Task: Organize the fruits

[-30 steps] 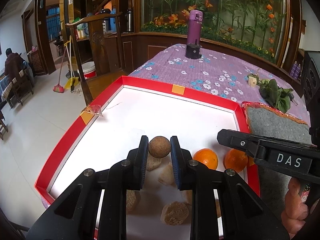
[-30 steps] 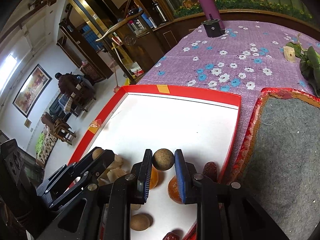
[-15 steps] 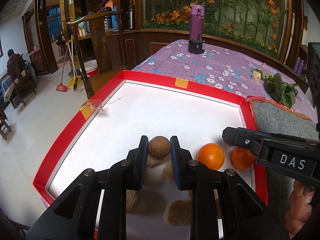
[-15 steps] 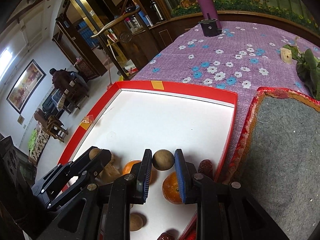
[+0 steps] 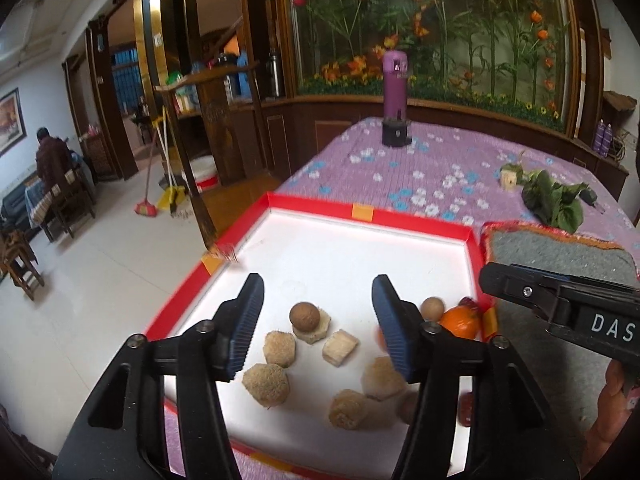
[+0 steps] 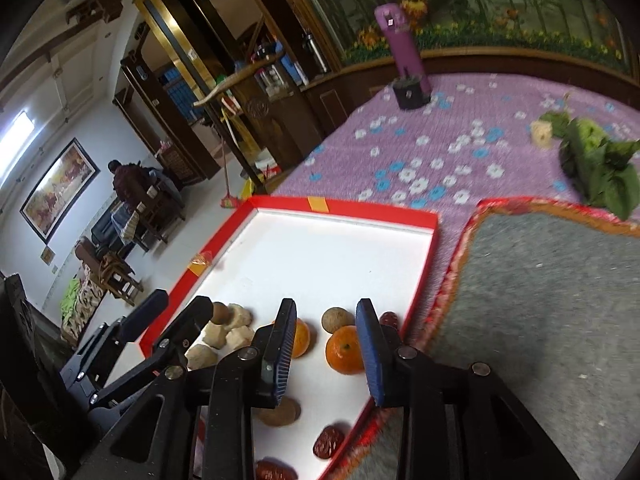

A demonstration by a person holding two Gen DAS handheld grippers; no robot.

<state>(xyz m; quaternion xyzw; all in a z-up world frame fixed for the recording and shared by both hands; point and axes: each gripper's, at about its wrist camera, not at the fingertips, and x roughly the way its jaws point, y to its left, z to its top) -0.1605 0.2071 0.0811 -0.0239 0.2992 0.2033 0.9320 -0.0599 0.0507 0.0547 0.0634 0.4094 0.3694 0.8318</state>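
A red-rimmed white tray (image 5: 362, 213) (image 6: 344, 205) holds the fruits. My left gripper (image 5: 316, 324) is open above a brown round fruit (image 5: 304, 315) that rests on a pale fuzzy chunk (image 5: 316, 330), among several pale chunks (image 5: 266, 383). My right gripper (image 6: 326, 350) is open and empty above an orange (image 6: 344, 351); a second brown round fruit (image 6: 335, 319) lies just beyond it, another orange (image 6: 301, 338) by the left finger. Red dates (image 6: 328, 441) lie near the tray's front. The right gripper body (image 5: 560, 304) shows in the left wrist view, the left gripper (image 6: 152, 336) in the right wrist view.
A grey mat with an orange-red border (image 6: 552, 300) (image 5: 556, 248) lies right of the tray. On the purple flowered cloth stand a purple bottle (image 5: 395, 100) (image 6: 404, 60) and a leafy green plant (image 5: 554, 200) (image 6: 596, 164). A wooden chair stands off the table's left edge.
Both grippers have opened and let go of their brown round fruits, which now lie in the tray. Both grippers have pulled back and risen.
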